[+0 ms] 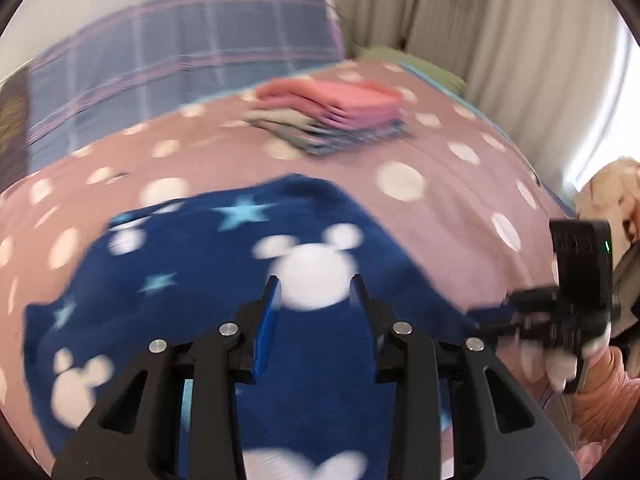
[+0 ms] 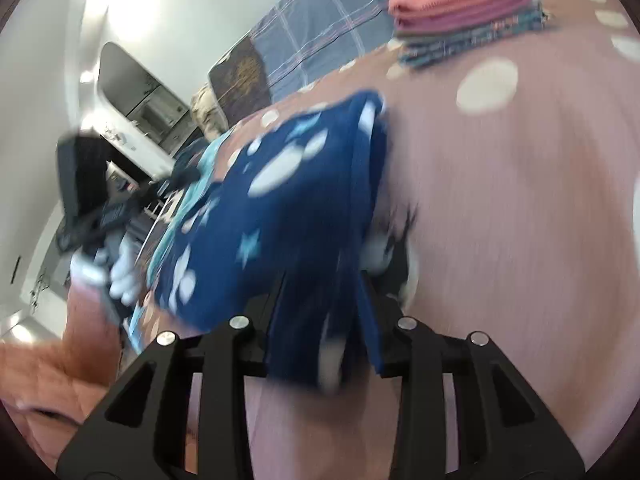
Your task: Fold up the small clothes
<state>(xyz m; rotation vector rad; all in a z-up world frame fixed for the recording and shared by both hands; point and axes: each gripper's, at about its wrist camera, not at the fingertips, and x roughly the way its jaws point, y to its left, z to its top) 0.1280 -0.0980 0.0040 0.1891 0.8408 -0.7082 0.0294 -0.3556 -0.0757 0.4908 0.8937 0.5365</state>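
Note:
A navy fleece garment (image 1: 224,264) with white mouse heads and pale blue stars lies spread on the pink dotted bedspread (image 1: 440,148). My left gripper (image 1: 315,292) hovers just over its middle, jaws open with nothing between them. My right gripper (image 1: 492,318) is at the garment's right edge, in a white-gloved hand. In the right wrist view that gripper (image 2: 322,312) has a bunched edge of the garment (image 2: 280,200) filling the gap between its fingers and hiding them. The pictures are blurred.
A stack of folded clothes (image 1: 332,116), pink on top and patterned below, sits farther back on the bed (image 2: 464,8). A blue plaid pillow (image 1: 180,52) lies behind it. Curtains (image 1: 480,20) hang at the back right. A peach bundle (image 1: 612,192) sits off the bed's right side.

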